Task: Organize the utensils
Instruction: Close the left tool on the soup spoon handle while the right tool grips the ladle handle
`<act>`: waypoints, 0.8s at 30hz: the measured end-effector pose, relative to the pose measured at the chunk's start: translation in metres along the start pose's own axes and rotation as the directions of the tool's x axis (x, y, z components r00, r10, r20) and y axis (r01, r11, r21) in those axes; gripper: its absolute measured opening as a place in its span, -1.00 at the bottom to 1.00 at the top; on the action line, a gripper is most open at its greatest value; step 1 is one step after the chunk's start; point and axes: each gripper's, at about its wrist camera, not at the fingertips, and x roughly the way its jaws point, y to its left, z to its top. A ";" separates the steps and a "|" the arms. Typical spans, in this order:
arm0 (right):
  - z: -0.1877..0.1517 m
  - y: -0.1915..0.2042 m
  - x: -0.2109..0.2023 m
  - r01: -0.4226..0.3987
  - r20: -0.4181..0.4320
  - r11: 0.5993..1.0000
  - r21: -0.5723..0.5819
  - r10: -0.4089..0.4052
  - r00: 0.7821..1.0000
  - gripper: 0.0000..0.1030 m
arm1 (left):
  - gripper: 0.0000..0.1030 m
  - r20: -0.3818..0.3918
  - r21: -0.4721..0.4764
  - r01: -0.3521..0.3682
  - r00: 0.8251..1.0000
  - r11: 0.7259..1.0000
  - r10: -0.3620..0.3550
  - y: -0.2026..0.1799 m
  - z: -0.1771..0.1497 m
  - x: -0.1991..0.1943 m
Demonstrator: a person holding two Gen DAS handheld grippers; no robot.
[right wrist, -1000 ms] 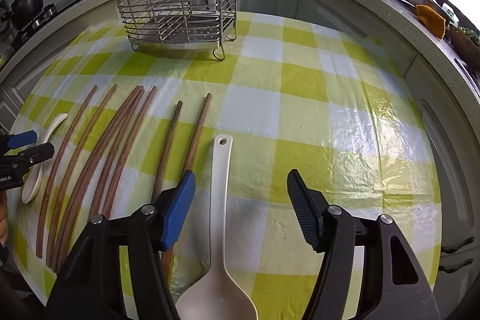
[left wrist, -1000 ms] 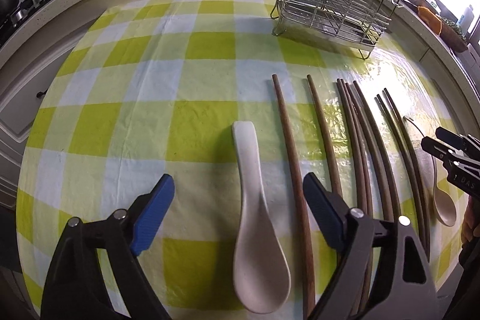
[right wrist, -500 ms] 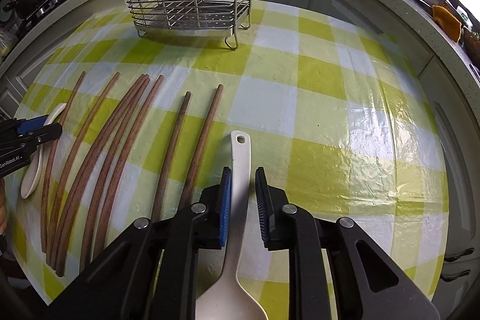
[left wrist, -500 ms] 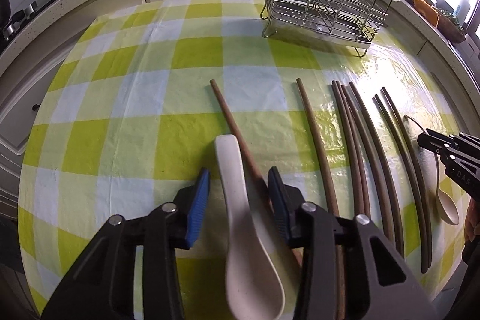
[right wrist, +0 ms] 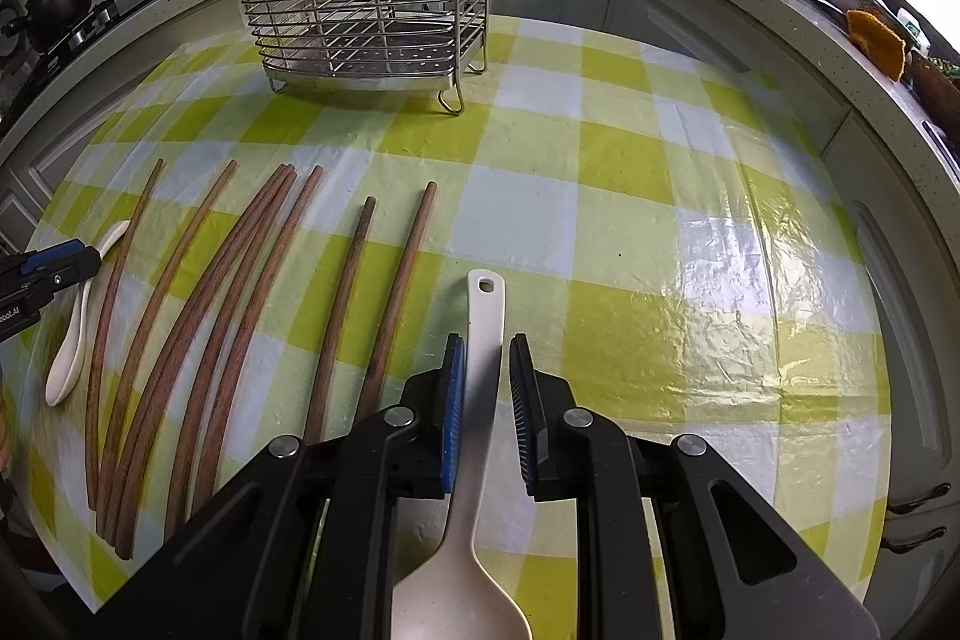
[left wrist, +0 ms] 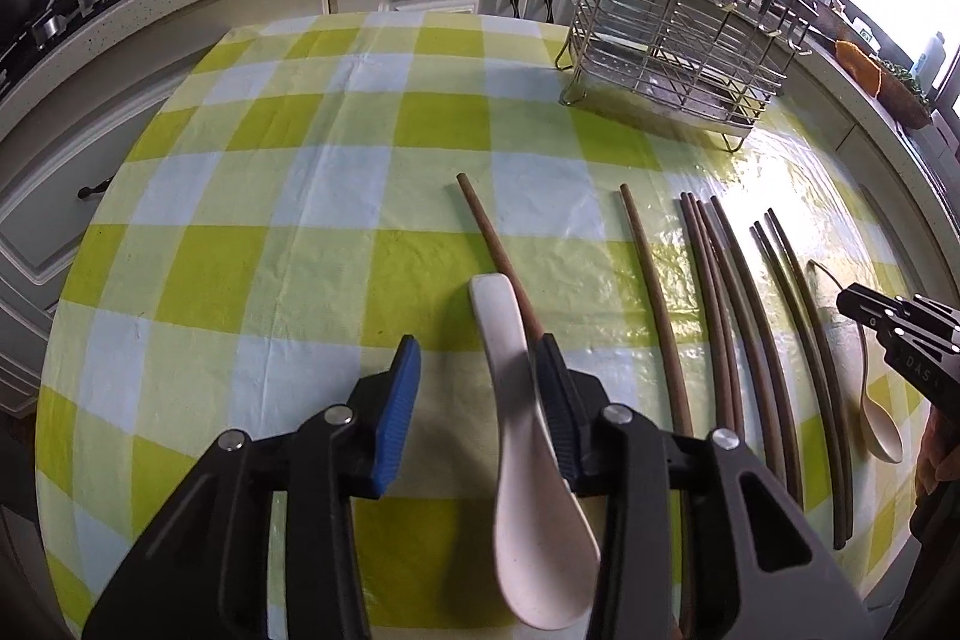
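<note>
**Tools over two spoons, eight chopsticks on the worktop**

Left tool point(left wrist: 477, 388) has its fingers apart, with a clear gap on the side of the blue pad point(left wrist: 399, 412). The short white soup spoon point(left wrist: 528, 436) lies between them; its handle rests against the right finger, and one brown chopstick point(left wrist: 498, 250) runs at an angle just beside that handle. Whether the spoon is lifted or lying on the cloth cannot be told.

Right tool point(right wrist: 486, 415) has its fingers close together around the handle of the long white spoon point(right wrist: 480, 400), the one with a hole at the end of the handle. A thin gap shows on each side, so a firm clamp cannot be confirmed. The bowl of this spoon is at the bottom edge of the right wrist view.

Spoons counted: two. Chopsticks point(right wrist: 234, 292) counted in the right wrist view: eight, all brown, lying almost parallel on the worktop point(right wrist: 660, 232) between the two spoons. Two lie separate near the long spoon, a bundle of four is in the middle with tips touching, and two more lie further to the left.

One wire rack point(right wrist: 366, 22) stands upright at the far side of the checked green and white cloth, well apart from the utensils
</note>
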 end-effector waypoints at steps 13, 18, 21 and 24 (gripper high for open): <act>-0.001 -0.001 -0.006 0.003 0.021 1.000 0.015 -0.003 1.000 -0.65 | -0.53 0.008 0.067 0.014 1.000 0.998 -0.015 -0.026 0.005 0.016; -0.001 -0.003 -0.007 0.006 0.021 1.000 0.015 -0.006 1.000 -0.65 | -0.53 0.012 0.070 0.007 1.000 0.998 -0.007 -0.030 0.004 0.016; 0.000 -0.003 -0.005 0.007 0.018 1.000 0.006 -0.007 1.000 -0.65 | -0.69 0.008 0.058 0.012 1.000 0.998 -0.012 -0.023 0.005 0.016; 0.000 -0.002 -0.004 0.006 0.019 1.000 0.000 -0.006 1.000 -0.71 | -0.71 0.009 0.063 0.020 1.000 0.998 -0.020 -0.020 0.005 0.015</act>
